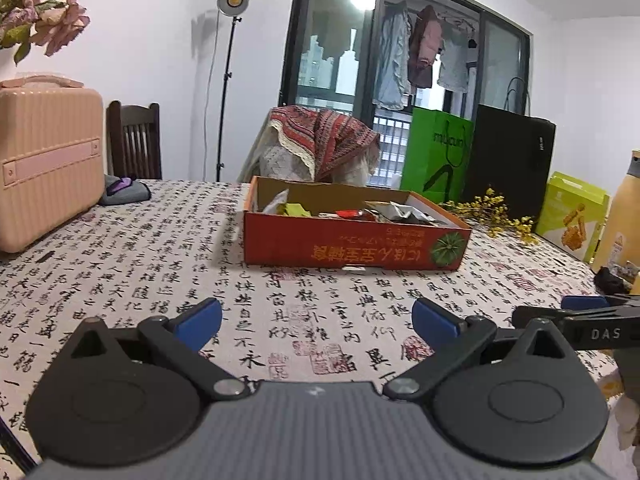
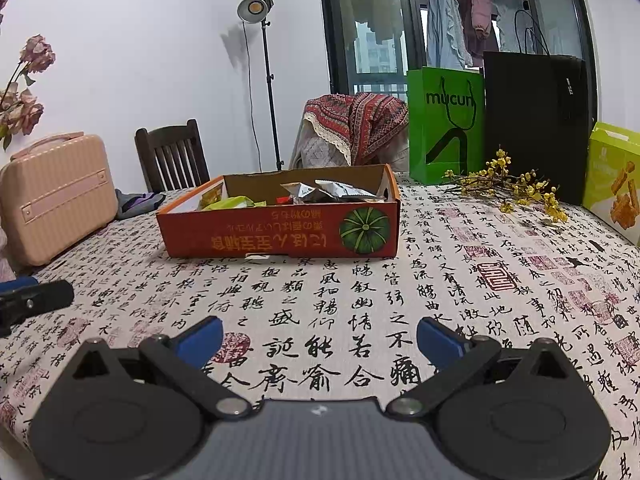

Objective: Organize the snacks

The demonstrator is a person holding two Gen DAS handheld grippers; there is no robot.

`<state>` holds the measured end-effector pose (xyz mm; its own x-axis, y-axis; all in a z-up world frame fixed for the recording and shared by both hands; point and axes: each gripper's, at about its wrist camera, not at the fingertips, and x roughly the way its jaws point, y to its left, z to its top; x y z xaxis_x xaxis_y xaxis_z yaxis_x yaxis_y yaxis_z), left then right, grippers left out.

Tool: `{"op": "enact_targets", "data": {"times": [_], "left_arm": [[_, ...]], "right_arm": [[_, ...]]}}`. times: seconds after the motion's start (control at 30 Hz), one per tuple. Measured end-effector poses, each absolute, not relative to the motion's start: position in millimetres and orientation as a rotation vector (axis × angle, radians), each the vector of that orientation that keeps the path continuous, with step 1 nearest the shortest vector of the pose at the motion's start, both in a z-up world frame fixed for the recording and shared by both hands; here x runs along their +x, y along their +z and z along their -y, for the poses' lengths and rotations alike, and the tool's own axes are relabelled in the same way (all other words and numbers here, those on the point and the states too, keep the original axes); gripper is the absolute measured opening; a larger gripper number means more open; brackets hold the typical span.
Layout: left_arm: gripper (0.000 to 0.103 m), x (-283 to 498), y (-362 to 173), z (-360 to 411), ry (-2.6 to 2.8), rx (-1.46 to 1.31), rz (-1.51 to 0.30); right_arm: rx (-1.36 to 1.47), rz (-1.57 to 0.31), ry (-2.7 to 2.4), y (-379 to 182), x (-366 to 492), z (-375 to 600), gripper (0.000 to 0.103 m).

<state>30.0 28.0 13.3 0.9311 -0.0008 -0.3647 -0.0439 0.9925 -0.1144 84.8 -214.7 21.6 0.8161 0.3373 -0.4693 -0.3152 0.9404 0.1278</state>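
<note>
An orange cardboard box [image 1: 352, 246] [image 2: 280, 236] with a green pumpkin print stands in the middle of the table. Several snack packets [image 1: 352, 212] [image 2: 312, 194] lie inside it: yellow-green, red and silver wrappers. My left gripper [image 1: 316, 320] hovers low over the tablecloth in front of the box, open with nothing between its blue pads. My right gripper [image 2: 318, 338] is likewise open and empty, in front of the box and a little to its right. Each gripper's tip shows at the edge of the other's view.
The table carries a calligraphy-print cloth [image 2: 360, 300]. A pink case [image 1: 44, 156] [image 2: 56, 196] stands at the left, with a dark pouch [image 2: 138, 202] beside it. Green [image 2: 444, 124] and black [image 2: 536, 120] bags, yellow flower sprigs [image 2: 516, 188] and a green snack carton [image 2: 616, 184] stand at the right. Chairs line the far edge.
</note>
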Motion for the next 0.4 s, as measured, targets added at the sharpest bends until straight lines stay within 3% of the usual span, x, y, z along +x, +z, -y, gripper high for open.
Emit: {"op": "enact_targets", "data": {"times": [0.4], "left_arm": [[0.103,32.4,11.8,-26.9,0.022,-0.142,-0.386]], "right_arm": [[0.050,-0.515,0.351,15.3,84.1,213.9,0.103]]}}
